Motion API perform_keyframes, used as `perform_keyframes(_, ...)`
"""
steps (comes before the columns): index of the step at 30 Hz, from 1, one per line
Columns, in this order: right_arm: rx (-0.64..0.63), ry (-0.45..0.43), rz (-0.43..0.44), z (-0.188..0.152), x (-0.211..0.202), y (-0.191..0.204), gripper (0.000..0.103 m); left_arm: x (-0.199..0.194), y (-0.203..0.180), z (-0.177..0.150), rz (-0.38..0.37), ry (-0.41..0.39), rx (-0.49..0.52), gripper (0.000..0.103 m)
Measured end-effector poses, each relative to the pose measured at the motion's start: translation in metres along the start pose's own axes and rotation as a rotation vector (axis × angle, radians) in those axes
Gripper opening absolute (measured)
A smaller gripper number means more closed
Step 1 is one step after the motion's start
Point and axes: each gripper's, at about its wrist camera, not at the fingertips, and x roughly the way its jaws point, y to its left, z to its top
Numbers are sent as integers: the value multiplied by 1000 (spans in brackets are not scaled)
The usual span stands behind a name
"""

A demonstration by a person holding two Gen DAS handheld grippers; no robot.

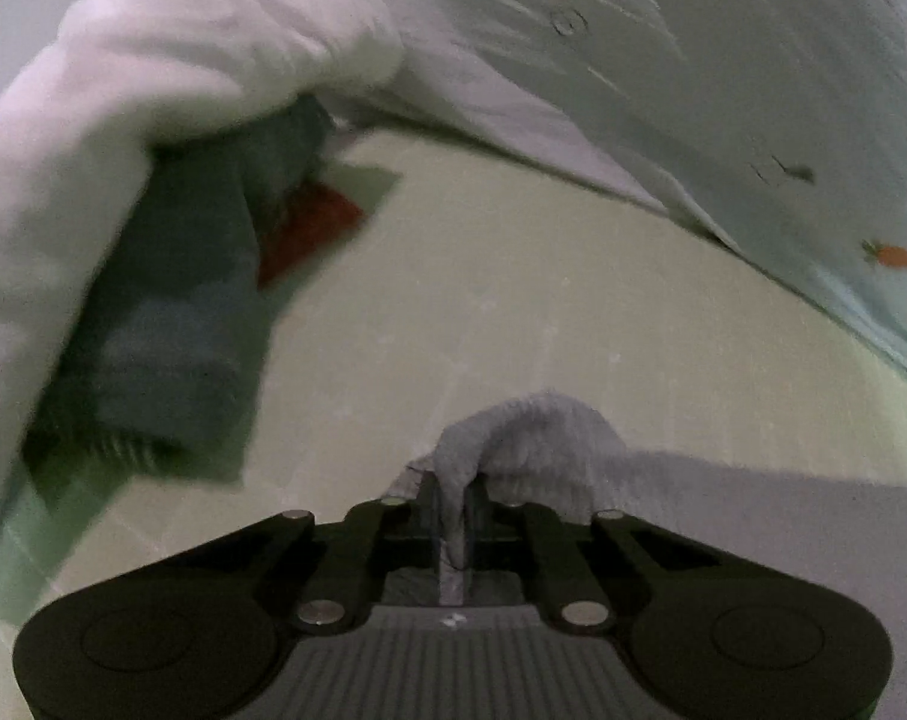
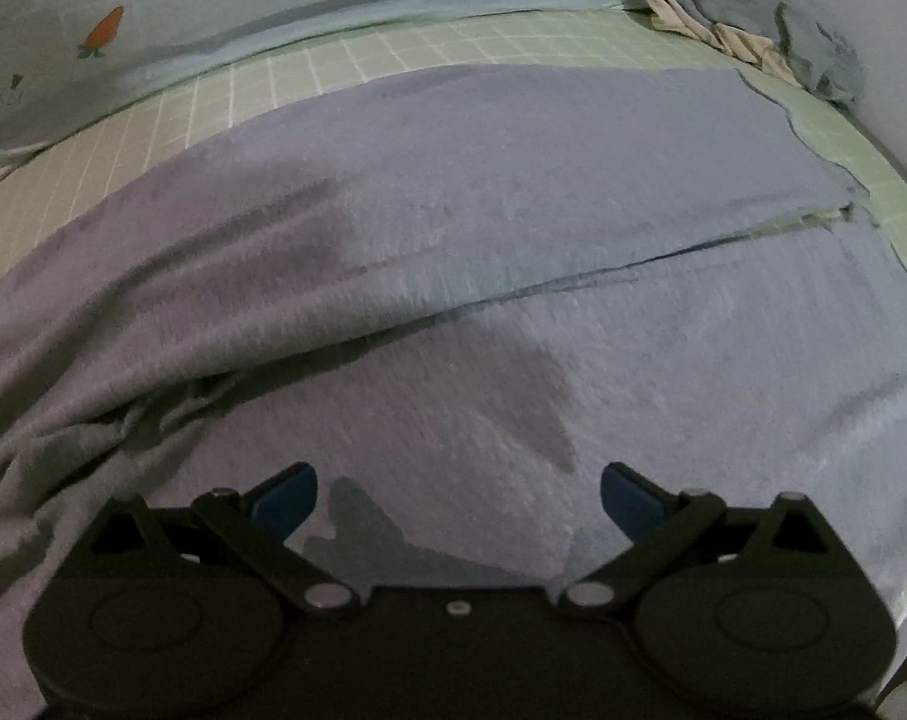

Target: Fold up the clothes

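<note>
1. The left tool (image 1: 453,516) is pinching a fold of the grey garment (image 1: 531,438) at the frame's lower centre.
2. The right tool (image 2: 459,498), released, is hovering over the garment (image 2: 513,192), which is spreading toward the upper right of the frame on the bed (image 2: 183,102).

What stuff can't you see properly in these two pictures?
- Left wrist view: the dark thing under the white cloth is motion-blurred; unidentifiable.
- Left wrist view: the grey garment, pinched by the left hand-held gripper, runs off the right edge.
- Right wrist view: the clothes pile is too small to sort.
</note>
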Motion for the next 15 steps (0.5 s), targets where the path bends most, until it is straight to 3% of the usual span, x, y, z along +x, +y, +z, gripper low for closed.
perform_keyframes(4, -8, 23, 5, -10, -1, -5, 102, 6, 9, 15, 34, -19, -61, 10)
perform_keyframes(7, 3, 32, 18, -16, -2, -10, 102, -1, 13, 19, 46, -39, -102, 23)
perform_keyframes(8, 9, 32, 25, -17, -3, -12, 102, -8, 12, 17, 51, -46, -101, 37)
perform_keyframes(9, 19, 27, 36, -18, -4, -14, 102, -17, 11, 14, 55, -54, -94, 59)
perform_keyframes(11, 39, 18, 58, -20, -6, -20, 102, -39, 8, 5, 47, -84, -82, 90)
perform_keyframes(15, 108, 7, 119, -26, -6, -35, 102, -84, 1, -27, -23, -93, -48, 98)
